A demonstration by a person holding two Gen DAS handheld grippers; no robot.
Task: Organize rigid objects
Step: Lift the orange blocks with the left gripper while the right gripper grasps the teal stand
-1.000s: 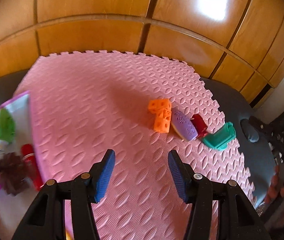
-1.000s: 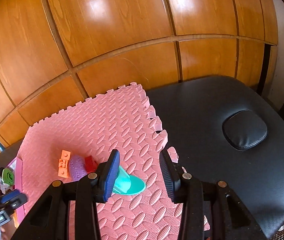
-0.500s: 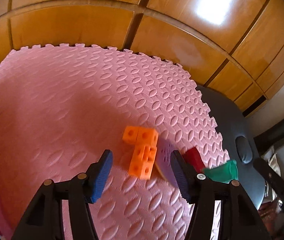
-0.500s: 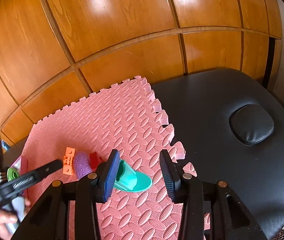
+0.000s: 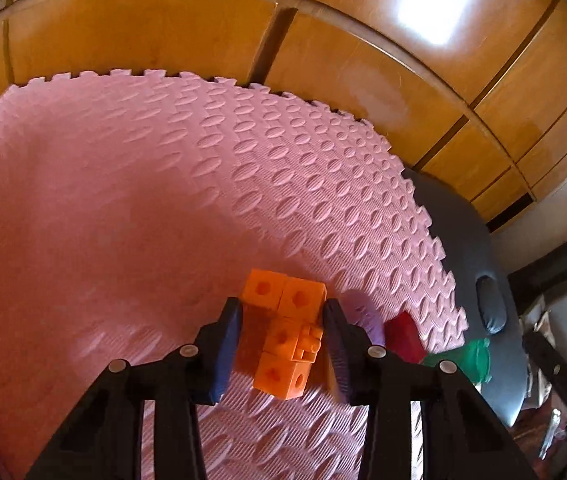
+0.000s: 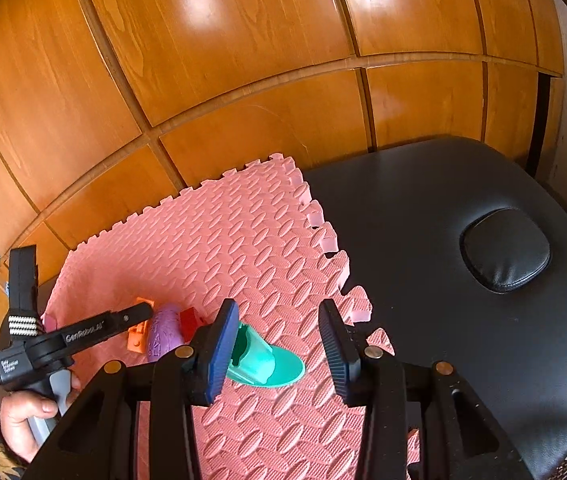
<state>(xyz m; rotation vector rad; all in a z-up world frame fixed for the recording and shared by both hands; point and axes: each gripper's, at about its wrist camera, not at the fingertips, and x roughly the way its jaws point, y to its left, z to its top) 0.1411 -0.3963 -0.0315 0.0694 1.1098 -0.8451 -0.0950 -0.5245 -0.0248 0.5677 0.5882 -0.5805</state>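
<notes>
An orange block piece made of linked cubes lies on the pink foam mat. My left gripper is open, its fingers on either side of the piece with small gaps. A purple oval toy, a red block and a green scoop-shaped toy lie in a row to its right. In the right wrist view my right gripper is open and empty above the mat, with the green toy just below it. The purple toy and the red block lie beyond.
The mat lies on a black padded table with an oval cushion set in it. Wood panelling runs close behind the mat's far edge. Dark furniture and clutter stand off the table's right side.
My left gripper has swung right from a tray of toys and come down around the orange piece, staying open. My right gripper has barely moved.
</notes>
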